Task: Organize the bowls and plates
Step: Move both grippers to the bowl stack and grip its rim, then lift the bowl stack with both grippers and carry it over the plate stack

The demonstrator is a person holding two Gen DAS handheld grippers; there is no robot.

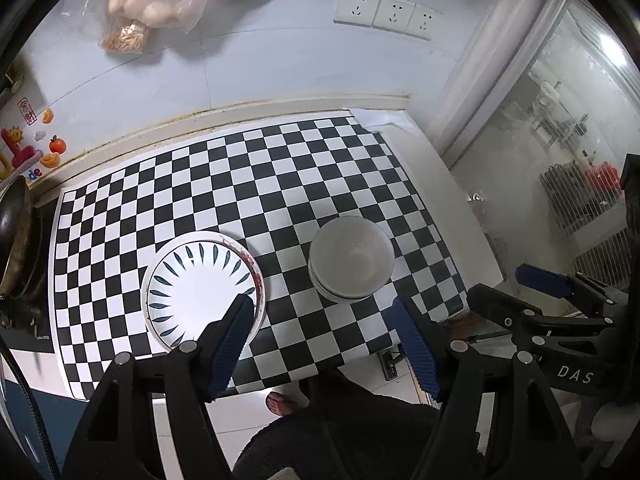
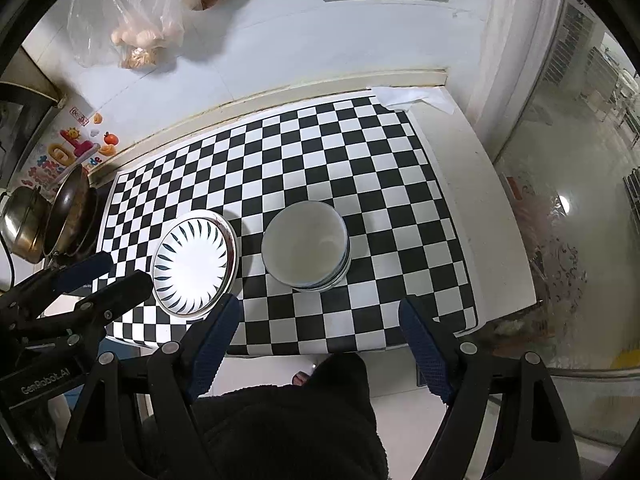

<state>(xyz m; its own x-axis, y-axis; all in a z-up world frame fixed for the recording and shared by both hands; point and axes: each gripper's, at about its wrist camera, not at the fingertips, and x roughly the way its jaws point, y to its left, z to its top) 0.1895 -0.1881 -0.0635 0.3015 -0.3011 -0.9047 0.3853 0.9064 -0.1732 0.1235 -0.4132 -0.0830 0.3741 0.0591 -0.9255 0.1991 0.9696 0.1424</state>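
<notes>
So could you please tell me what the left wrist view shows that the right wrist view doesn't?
Only the left wrist view shows the right gripper from the side, jaws open and empty. Only the right wrist view shows the metal pot beside the wok, and the left gripper from the side. Both show the stacked plates and stacked bowls apart on the checkered mat.
</notes>
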